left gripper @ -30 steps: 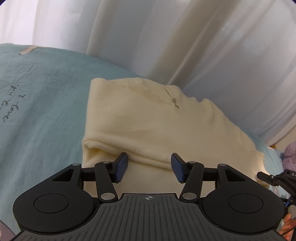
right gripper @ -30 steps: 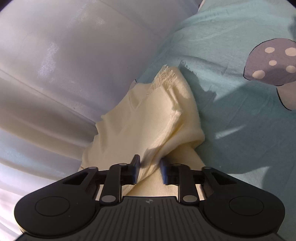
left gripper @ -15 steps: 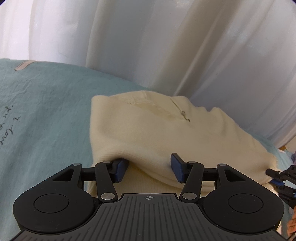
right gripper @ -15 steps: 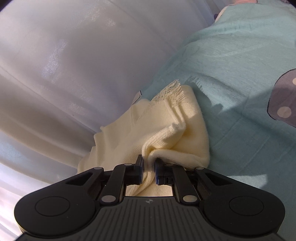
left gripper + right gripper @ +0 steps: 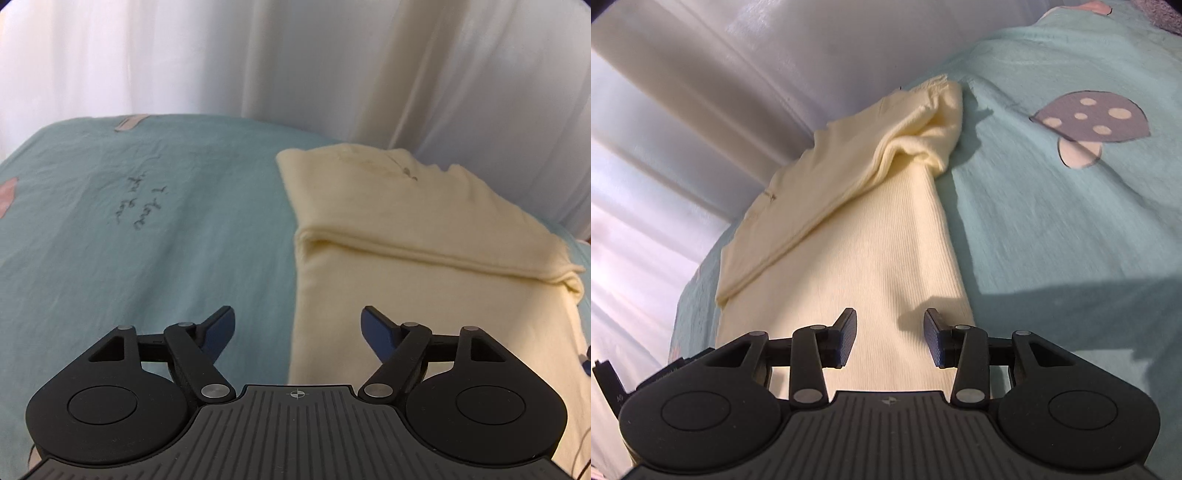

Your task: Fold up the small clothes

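Carefully, with your left claw (image 5: 297, 328) and right claw (image 5: 890, 338) both spread and empty, brushing the cream sweater (image 5: 871, 236) could undo its folded flap.

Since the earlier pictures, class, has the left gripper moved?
Yes. The left gripper has drawn back from the folded cream knit garment, off its folded edge, fingers open.

Teal bedsheet (image 5: 147, 258) with handwriting print (image 5: 142, 206), mushroom print (image 5: 1089, 122), white curtain (image 5: 295, 55)
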Action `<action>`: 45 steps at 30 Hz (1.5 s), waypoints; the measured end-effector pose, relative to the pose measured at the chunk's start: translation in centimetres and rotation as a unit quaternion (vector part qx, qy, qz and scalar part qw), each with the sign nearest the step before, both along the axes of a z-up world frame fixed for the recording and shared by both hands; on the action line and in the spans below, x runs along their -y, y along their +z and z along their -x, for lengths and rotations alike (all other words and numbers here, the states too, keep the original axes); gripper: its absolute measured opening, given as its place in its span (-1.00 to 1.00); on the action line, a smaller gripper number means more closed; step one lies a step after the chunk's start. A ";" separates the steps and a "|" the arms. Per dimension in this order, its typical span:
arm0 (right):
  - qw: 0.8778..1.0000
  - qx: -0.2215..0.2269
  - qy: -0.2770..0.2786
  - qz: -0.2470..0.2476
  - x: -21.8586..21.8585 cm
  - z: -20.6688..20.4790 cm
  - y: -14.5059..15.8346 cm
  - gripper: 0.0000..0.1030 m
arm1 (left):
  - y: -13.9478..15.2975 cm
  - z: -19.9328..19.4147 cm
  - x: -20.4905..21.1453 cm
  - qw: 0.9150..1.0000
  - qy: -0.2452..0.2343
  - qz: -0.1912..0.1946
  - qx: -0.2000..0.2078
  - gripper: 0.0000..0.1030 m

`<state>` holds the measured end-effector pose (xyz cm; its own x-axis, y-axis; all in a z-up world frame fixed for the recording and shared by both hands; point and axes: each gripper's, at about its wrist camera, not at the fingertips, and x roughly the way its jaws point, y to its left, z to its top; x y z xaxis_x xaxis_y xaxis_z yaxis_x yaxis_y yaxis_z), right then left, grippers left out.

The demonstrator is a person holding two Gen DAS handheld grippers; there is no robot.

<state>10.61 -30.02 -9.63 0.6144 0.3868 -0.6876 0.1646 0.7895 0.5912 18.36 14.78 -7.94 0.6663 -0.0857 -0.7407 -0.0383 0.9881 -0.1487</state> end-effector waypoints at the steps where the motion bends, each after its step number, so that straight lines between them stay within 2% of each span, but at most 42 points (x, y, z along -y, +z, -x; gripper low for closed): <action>1: 1.000 -0.006 0.008 0.004 0.1 1.2 0.2 -0.16 | 0.0 0.9 -0.4 1.000 0.001 0.005 -0.014 0.56; 4: 0.999 -0.039 0.022 0.009 0.7 5.0 0.7 -0.12 | 0.5 4.8 -2.1 0.998 -0.001 0.046 -0.049 0.52; 8: 0.996 -0.076 0.033 -0.025 1.1 8.9 0.5 -0.12 | 1.0 8.8 -2.9 0.993 -0.027 0.077 -0.083 0.45; 11: 0.995 -0.081 0.045 -0.029 1.1 10.3 0.4 -0.12 | 1.0 11.4 -2.5 0.989 -0.065 0.083 -0.104 0.37; 15: 0.993 -0.099 0.042 -0.054 2.0 11.7 0.4 -0.15 | 1.2 13.5 -1.5 0.987 -0.100 0.052 -0.115 0.18; 17: 0.993 -0.098 0.038 -0.050 2.3 12.3 0.7 -0.16 | 1.2 14.2 -1.4 0.983 -0.113 0.076 -0.127 0.14; 19: 0.995 -0.092 0.033 -0.024 2.5 12.8 1.1 -0.13 | 1.1 14.9 -1.1 0.979 -0.123 0.094 -0.135 0.13; 22: 0.993 -0.102 0.029 -0.046 3.0 12.9 0.3 -0.15 | 1.1 15.5 -1.0 0.978 -0.132 0.093 -0.130 0.08; 26: 0.992 -0.103 0.034 -0.070 3.1 13.2 -0.4 -0.33 | 0.8 15.1 -1.7 0.973 -0.119 0.127 -0.153 -0.25; 32: 0.985 -0.123 -0.004 -0.122 4.6 13.5 -2.0 -0.82 | -0.1 14.6 -2.9 0.965 -0.089 0.176 -0.175 -0.69; 41: 0.979 -0.102 -0.026 -0.174 4.8 12.5 -2.5 -0.89 | -0.3 14.1 -3.6 0.961 -0.070 0.201 -0.174 -0.82; 45: 0.981 -0.066 -0.032 -0.182 4.8 10.4 -1.0 -0.89 | 1.1 13.8 -4.6 0.959 -0.057 0.240 -0.139 -0.83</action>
<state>0.23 -34.78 -10.68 0.5597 0.5851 -0.5869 0.3014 0.5160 0.8018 4.51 19.36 -6.82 0.4146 -0.5222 -0.7453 -0.0385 0.8082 -0.5877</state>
